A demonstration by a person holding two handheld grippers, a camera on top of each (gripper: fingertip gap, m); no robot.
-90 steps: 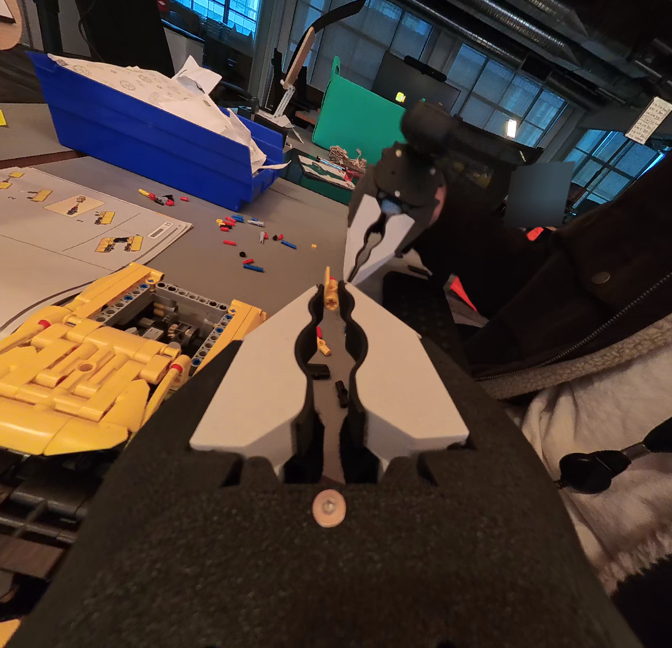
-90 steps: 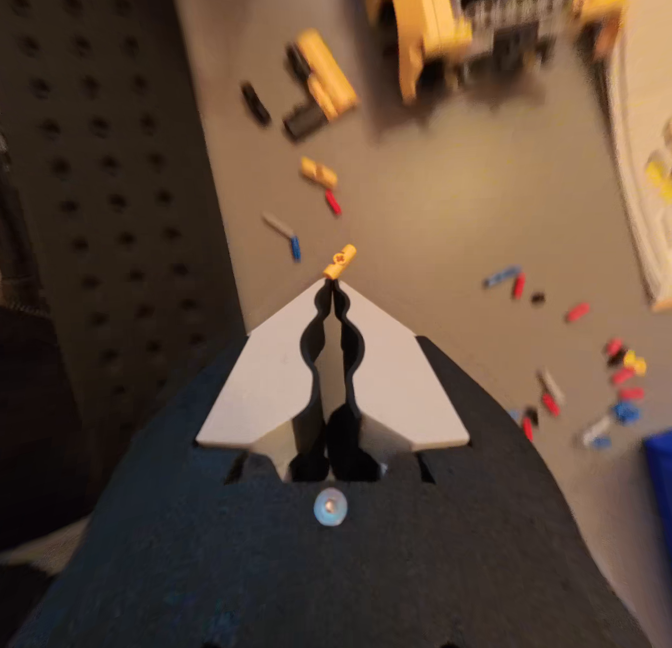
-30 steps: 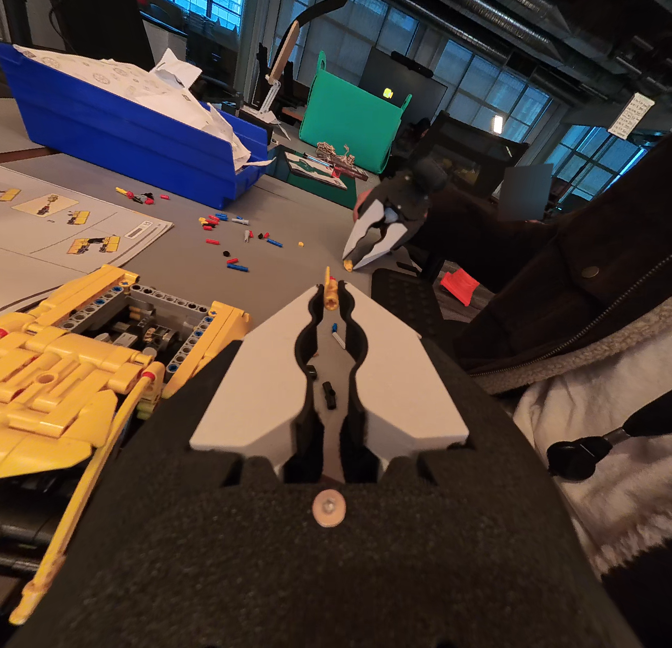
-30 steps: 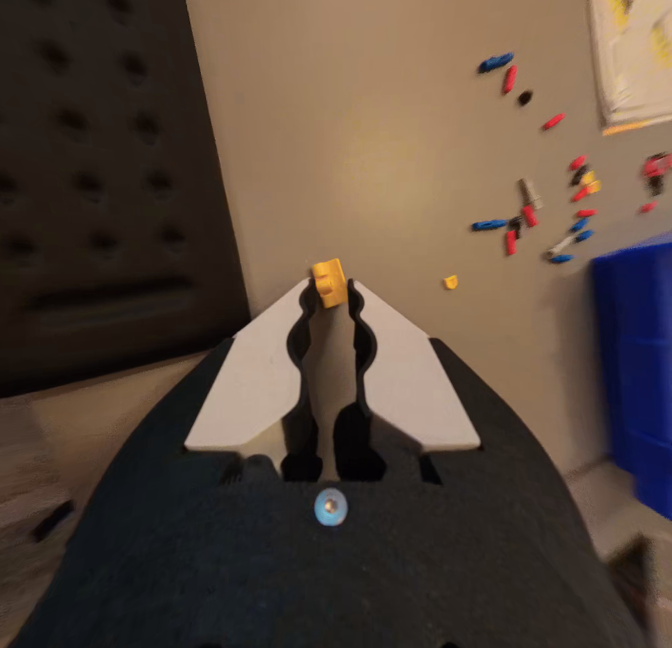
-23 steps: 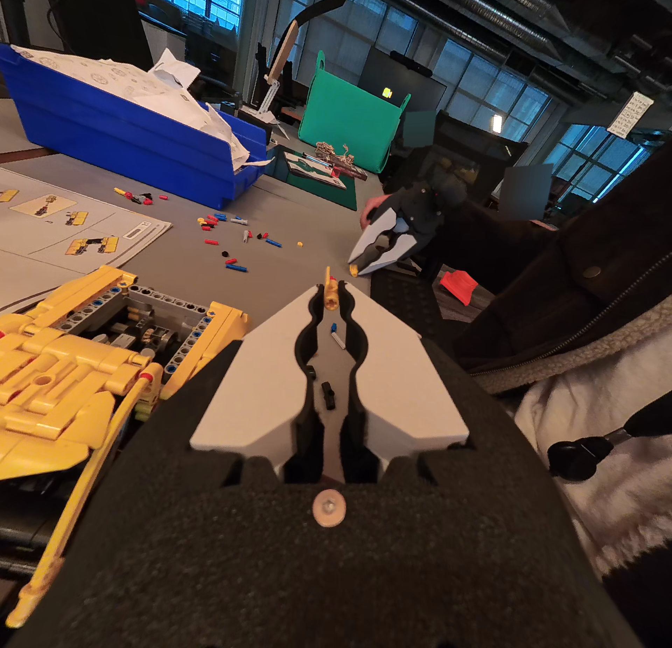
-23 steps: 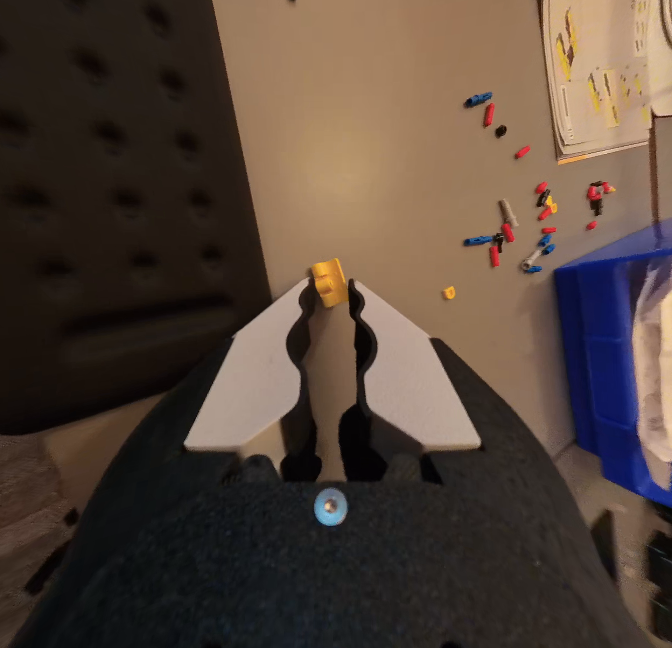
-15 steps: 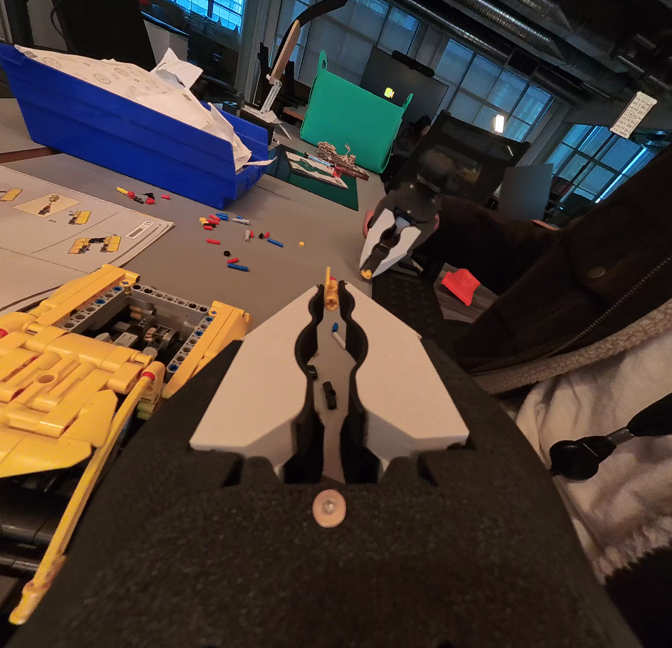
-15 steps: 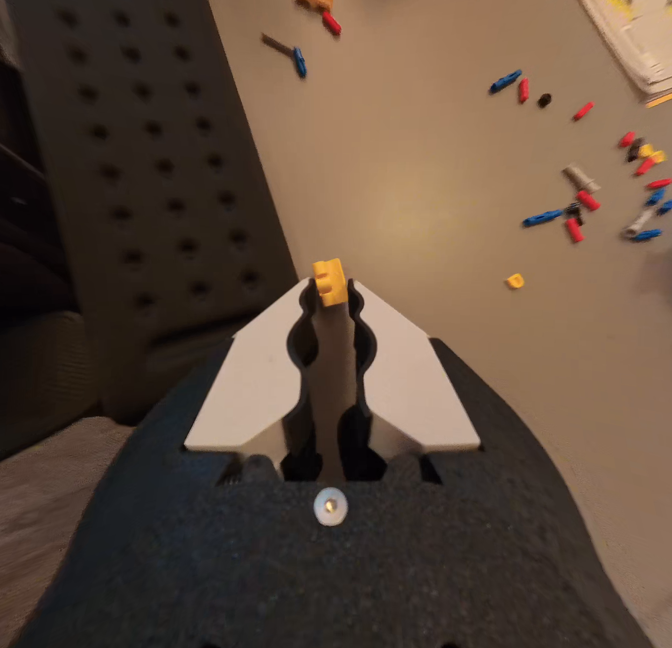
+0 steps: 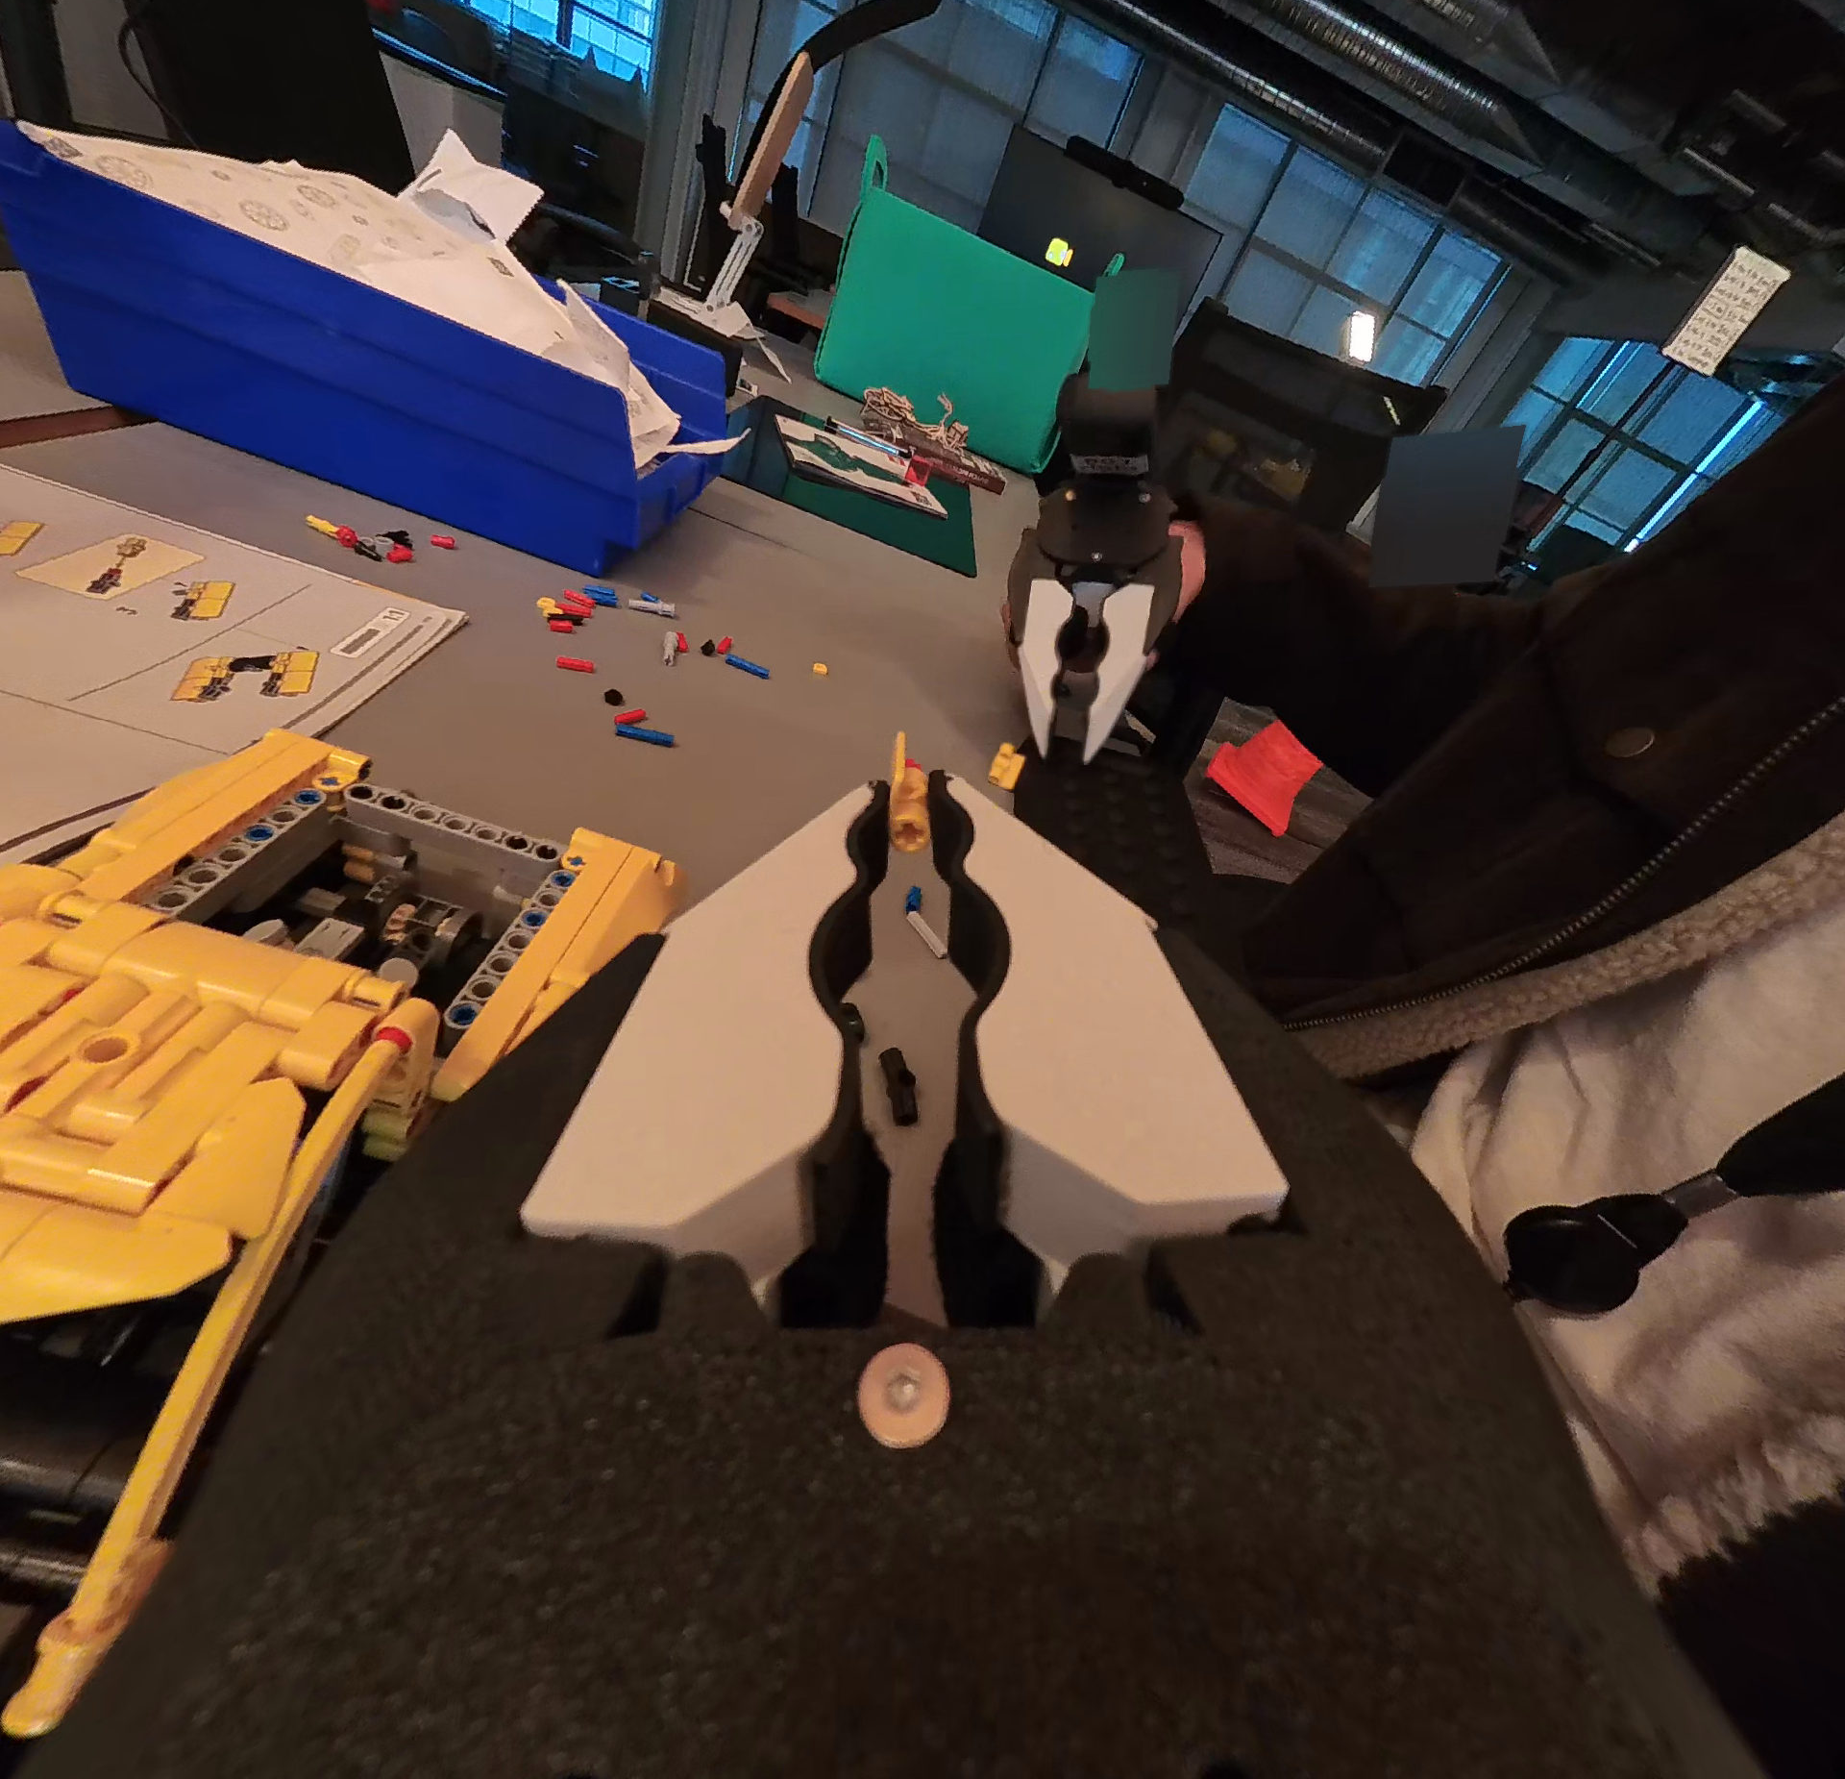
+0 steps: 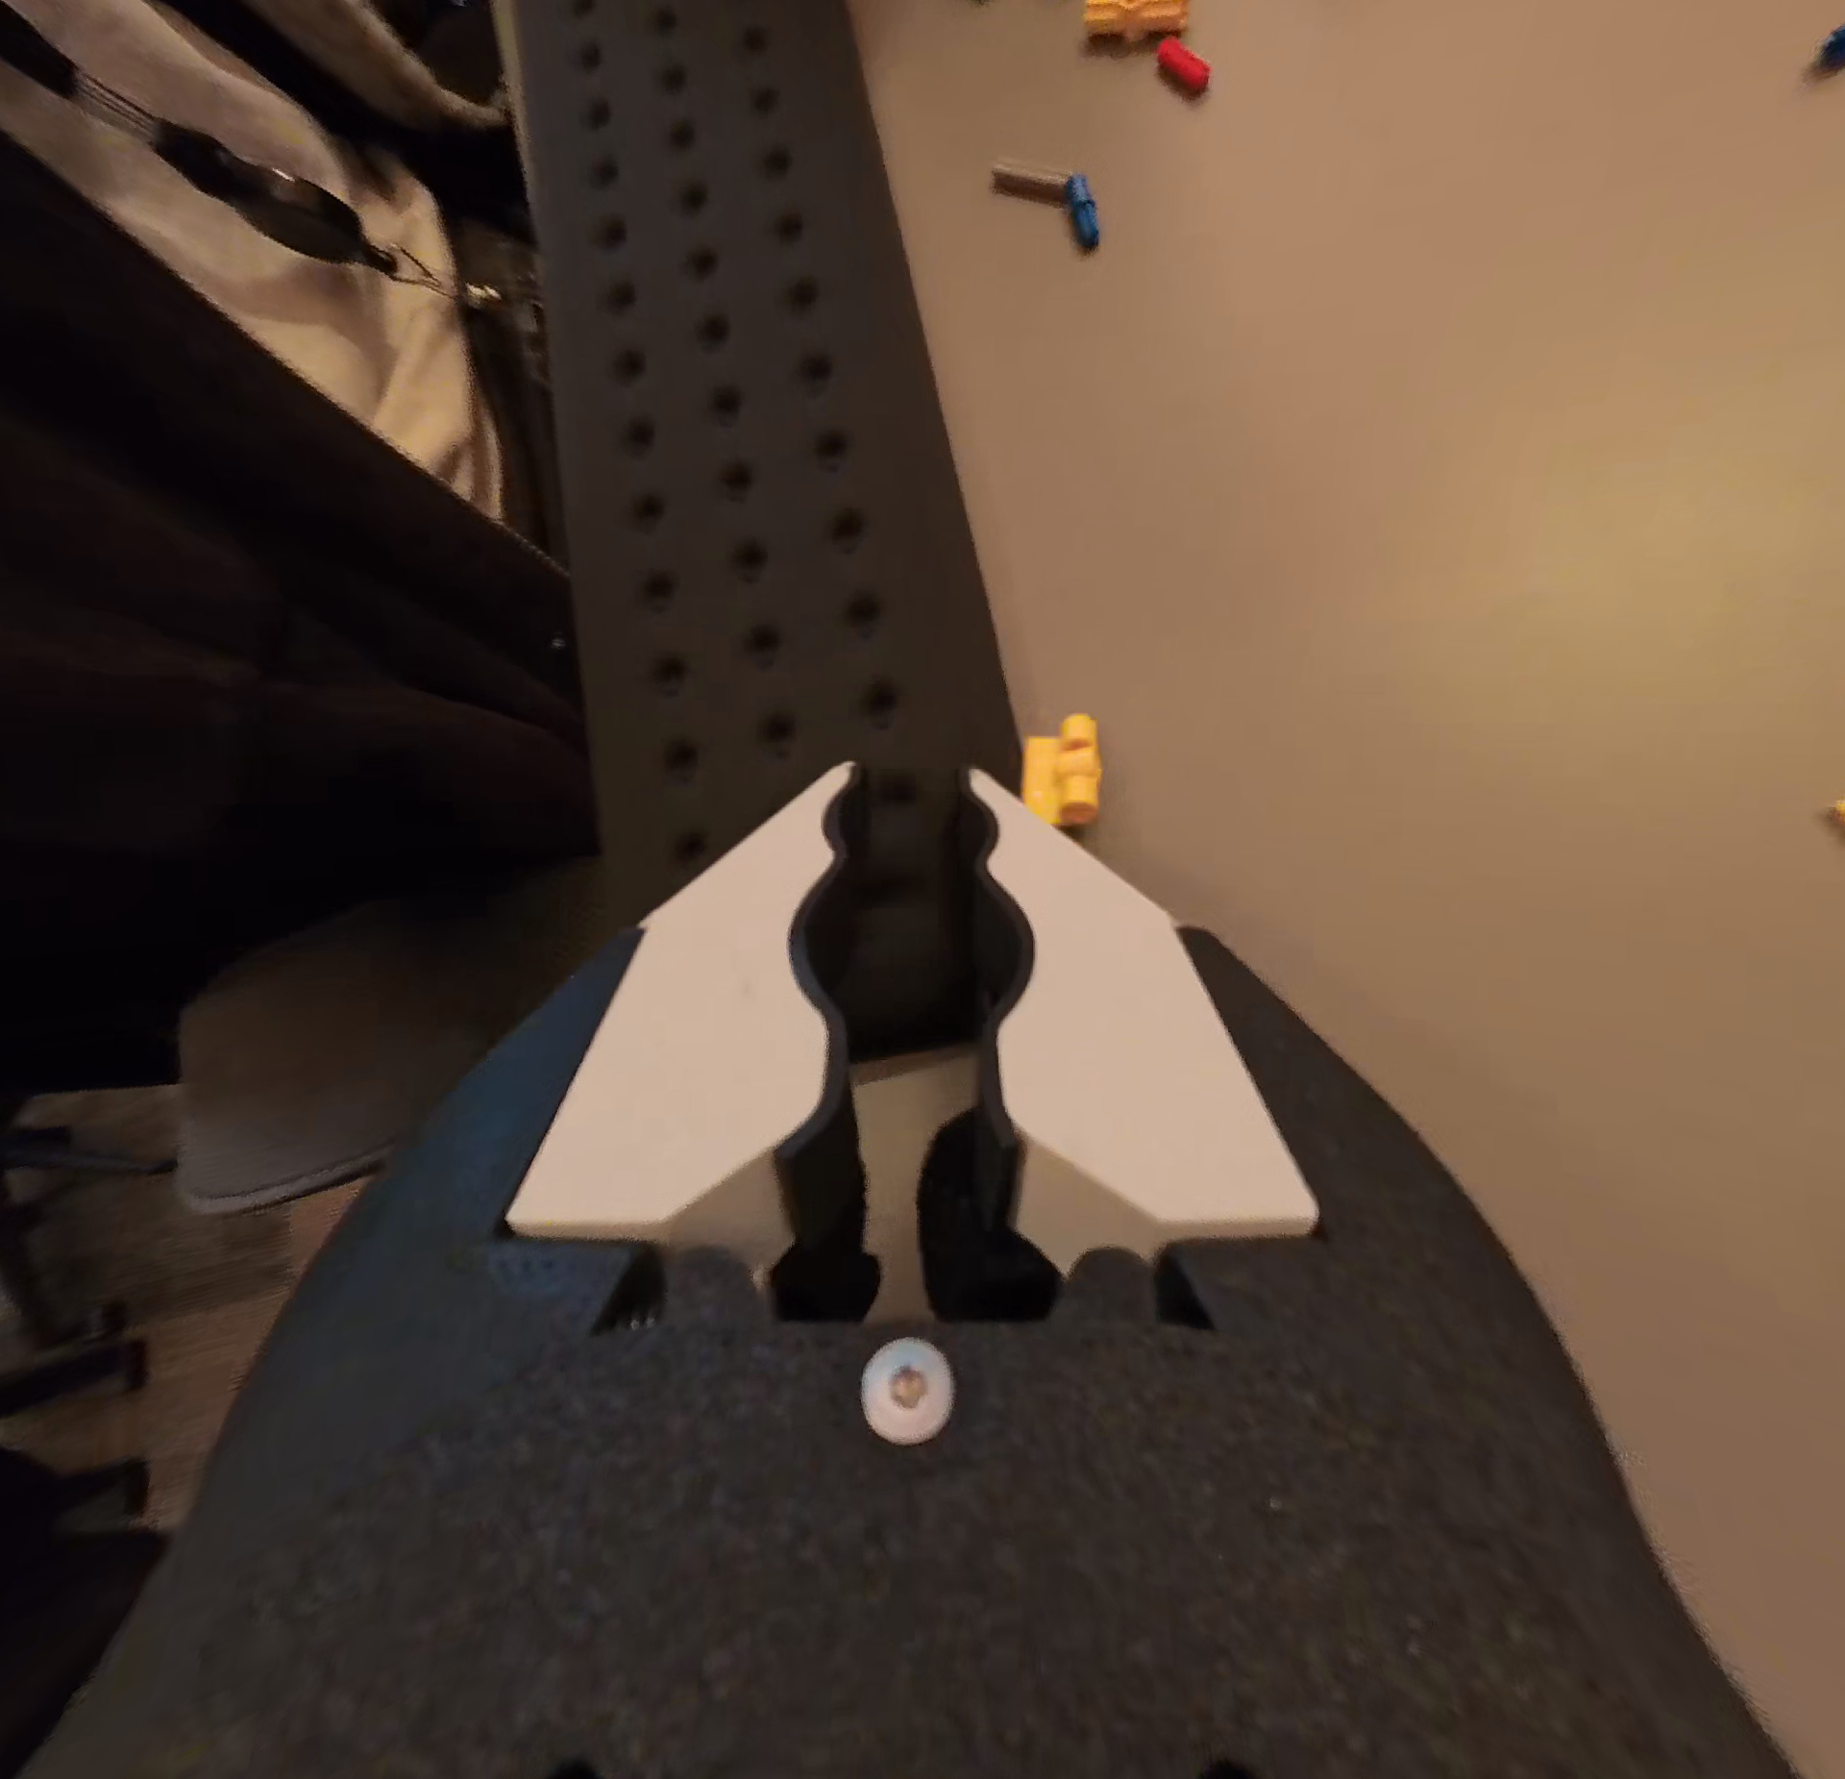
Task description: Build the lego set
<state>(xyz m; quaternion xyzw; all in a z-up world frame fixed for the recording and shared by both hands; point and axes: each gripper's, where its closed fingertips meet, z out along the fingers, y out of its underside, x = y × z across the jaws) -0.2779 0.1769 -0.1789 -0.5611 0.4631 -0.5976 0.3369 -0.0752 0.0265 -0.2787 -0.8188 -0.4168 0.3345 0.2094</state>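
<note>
My left gripper (image 9: pixel 907 800) is shut on a small yellow connector piece (image 9: pixel 909 810) and holds it above the grey table. The yellow lego vehicle (image 9: pixel 230 1012) sits at the left. My right gripper (image 10: pixel 911 782) is open and empty over the black perforated board (image 10: pixel 729 353). It also shows in the left wrist view (image 9: pixel 1070 747), tips down at the table's right edge. A yellow lego piece (image 10: pixel 1064 768) lies on the table just right of its tips, and shows in the left wrist view (image 9: pixel 1006 764).
A blue bin (image 9: pixel 329 373) with paper stands at the back. An instruction booklet (image 9: pixel 190 613) lies left. Small red, blue and black pins (image 9: pixel 639 633) are scattered mid-table. More pieces (image 10: pixel 1138 9) lie farther off. A red object (image 9: pixel 1263 772) and a person's jacket (image 9: pixel 1557 832) are right. One gripper's finger ends stand about 30 centimeters off the other's.
My right gripper has opened and let go of the yellow piece, which now lies on the table beside its tips. It swung over the perforated board. My left gripper has stayed put.
</note>
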